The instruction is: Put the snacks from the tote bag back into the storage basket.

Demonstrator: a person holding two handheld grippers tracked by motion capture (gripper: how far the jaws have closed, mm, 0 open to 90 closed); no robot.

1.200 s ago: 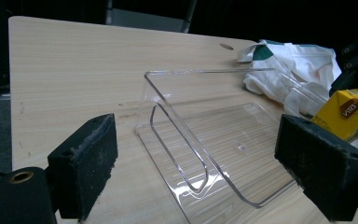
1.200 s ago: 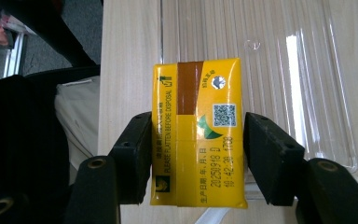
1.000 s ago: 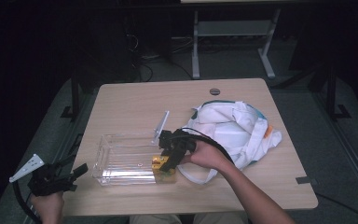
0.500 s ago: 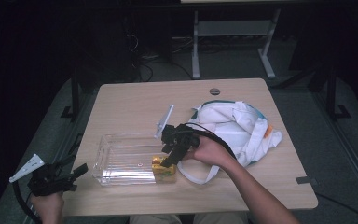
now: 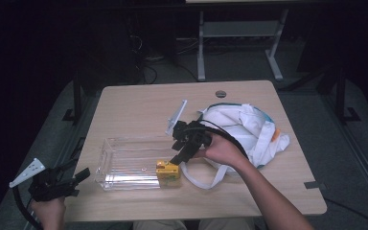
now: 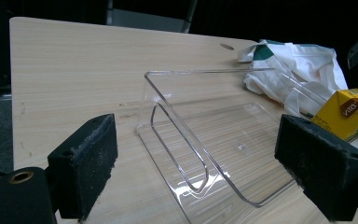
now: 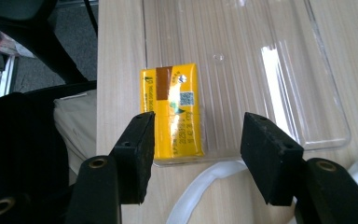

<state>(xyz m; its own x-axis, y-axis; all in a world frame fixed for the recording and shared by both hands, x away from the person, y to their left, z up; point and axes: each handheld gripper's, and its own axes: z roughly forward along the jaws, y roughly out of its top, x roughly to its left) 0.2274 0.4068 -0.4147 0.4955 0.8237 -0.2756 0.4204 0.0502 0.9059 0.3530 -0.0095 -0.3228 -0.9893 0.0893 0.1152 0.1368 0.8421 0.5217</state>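
Observation:
A clear plastic tray (image 5: 124,160) lies on the wooden table (image 5: 139,110). A yellow drink carton (image 5: 167,170) rests in the tray's near right corner. My right gripper (image 5: 178,158) hovers open just above and to the right of the carton. In the right gripper view the carton (image 7: 175,112) lies flat, the right gripper (image 7: 198,126) is open, and nothing touches its pads. My left gripper (image 5: 79,175) is held off the table's near left corner. In its own view the left gripper (image 6: 200,140) is wide open, facing the tray (image 6: 191,140) and the carton (image 6: 349,112).
A crumpled white cloth bag (image 5: 247,127) with a long strap (image 5: 206,182) lies right of the tray, under the right hand. A round cable hole (image 5: 220,94) sits near the table's far edge. White desk legs (image 5: 201,43) stand beyond the table.
The right gripper has drawn back slightly up and to the right from the carton, which stays in the tray. The left gripper has not moved.

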